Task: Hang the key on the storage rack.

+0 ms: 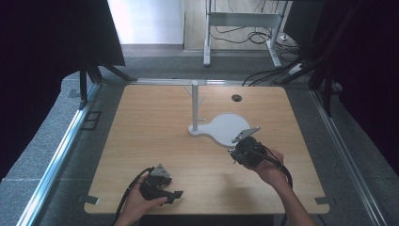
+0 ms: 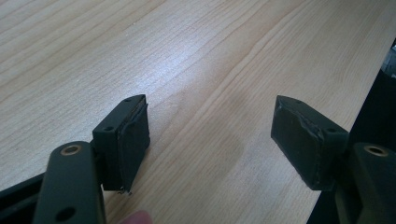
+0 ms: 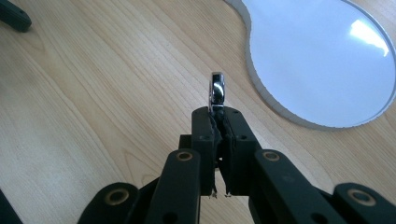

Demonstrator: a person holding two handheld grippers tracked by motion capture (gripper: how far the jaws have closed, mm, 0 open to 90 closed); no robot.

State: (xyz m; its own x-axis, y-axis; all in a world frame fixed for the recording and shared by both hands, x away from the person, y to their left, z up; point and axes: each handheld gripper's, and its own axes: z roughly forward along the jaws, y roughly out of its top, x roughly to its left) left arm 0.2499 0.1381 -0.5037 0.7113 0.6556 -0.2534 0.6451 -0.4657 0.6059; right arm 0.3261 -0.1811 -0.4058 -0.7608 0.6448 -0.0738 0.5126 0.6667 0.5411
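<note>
Nearest the camera, the left gripper (image 1: 164, 188) rests on the tabletop (image 1: 155, 122), jaws spread wide with nothing between them, well short of the white stand (image 1: 226, 128). Just beside the stand's rounded base, the right gripper (image 3: 218, 116) is clenched on a small shiny metal piece (image 3: 217, 91), held above the wood.

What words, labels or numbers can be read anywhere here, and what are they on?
None: no lettering can be read on the wooden table, the white stand, the left gripper, the right gripper or the shiny metal piece it clamps.
</note>
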